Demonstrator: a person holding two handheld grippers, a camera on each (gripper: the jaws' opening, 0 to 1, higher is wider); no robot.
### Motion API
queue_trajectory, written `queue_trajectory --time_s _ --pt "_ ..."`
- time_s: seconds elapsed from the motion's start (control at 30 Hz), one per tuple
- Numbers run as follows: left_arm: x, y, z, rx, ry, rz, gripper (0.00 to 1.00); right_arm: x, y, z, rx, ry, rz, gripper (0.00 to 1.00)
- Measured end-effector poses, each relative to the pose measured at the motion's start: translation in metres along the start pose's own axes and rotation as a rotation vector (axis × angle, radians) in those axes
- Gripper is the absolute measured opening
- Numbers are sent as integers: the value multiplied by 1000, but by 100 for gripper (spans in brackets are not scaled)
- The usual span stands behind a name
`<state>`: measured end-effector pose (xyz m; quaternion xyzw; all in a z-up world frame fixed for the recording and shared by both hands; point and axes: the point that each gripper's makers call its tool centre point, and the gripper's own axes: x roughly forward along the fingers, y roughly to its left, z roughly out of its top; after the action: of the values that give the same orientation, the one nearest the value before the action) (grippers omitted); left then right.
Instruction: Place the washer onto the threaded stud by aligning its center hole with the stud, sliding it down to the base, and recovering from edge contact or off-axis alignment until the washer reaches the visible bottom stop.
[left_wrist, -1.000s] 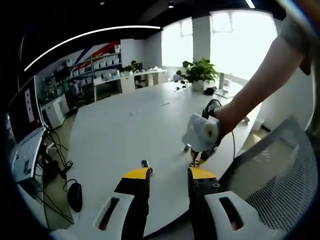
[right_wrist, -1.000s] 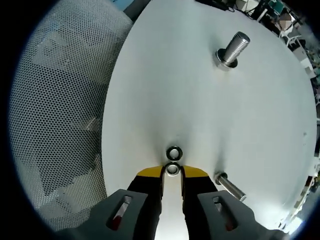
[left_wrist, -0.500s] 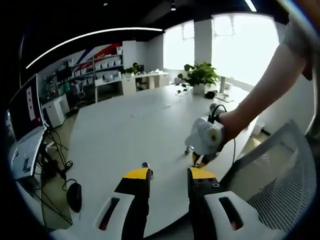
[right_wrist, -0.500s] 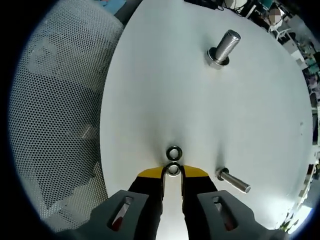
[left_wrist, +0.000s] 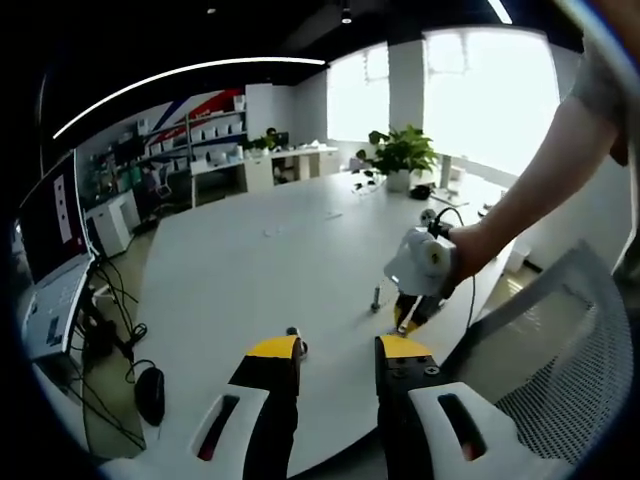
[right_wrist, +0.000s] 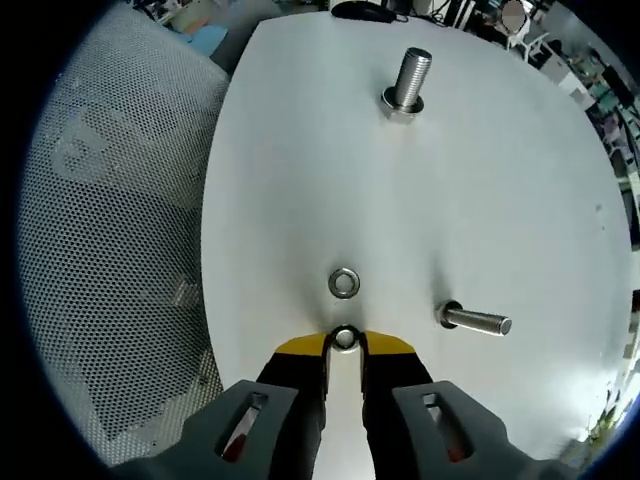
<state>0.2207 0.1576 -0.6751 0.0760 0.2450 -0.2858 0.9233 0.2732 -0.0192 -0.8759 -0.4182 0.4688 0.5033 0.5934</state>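
In the right gripper view my right gripper (right_wrist: 345, 343) is shut on a small steel washer (right_wrist: 345, 338), held at its yellow tips above the white table (right_wrist: 300, 170). A second washer (right_wrist: 344, 283) lies flat on the table just ahead. A thick threaded stud (right_wrist: 409, 78) stands upright on its base at the far end. A thinner stud (right_wrist: 476, 321) stands to the right. In the left gripper view my left gripper (left_wrist: 338, 350) is open with nothing between its jaws. The right gripper (left_wrist: 425, 265) hangs over the table in a person's hand, near a thin stud (left_wrist: 376, 297).
A grey mesh chair (right_wrist: 110, 250) sits against the table's near edge. A short bolt (left_wrist: 293, 334) stands by the left jaw tip. A potted plant (left_wrist: 400, 155) and small items sit at the table's far end. A monitor (left_wrist: 45, 215) and cables are on the left.
The right gripper has risen off the table with one washer, and the gap to the washer lying on the table has widened. The left gripper has stayed put.
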Motion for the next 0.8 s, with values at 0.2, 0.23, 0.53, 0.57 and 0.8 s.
queue_trajectory --time_s 0.2,0.23,0.53,0.57,0.8 --pt "0 -2 -1 10 7 -2 28 -10 -5 -3 68 -46 -5 13" --pt "0 -1 -1 10 7 -2 28 -11 -6 -4 77 -49 -6 13" --pt "-1 -1 2 8 -4 -1 28 -36 -28 -17 256 -141 -30 13" --pt "0 -1 1 9 -3 -2 28 -38 -29 -16 272 -149 -28 13" --pt "-1 -2 1 15 -2 -4 28 -46 -35 -12 275 -171 -49 13"
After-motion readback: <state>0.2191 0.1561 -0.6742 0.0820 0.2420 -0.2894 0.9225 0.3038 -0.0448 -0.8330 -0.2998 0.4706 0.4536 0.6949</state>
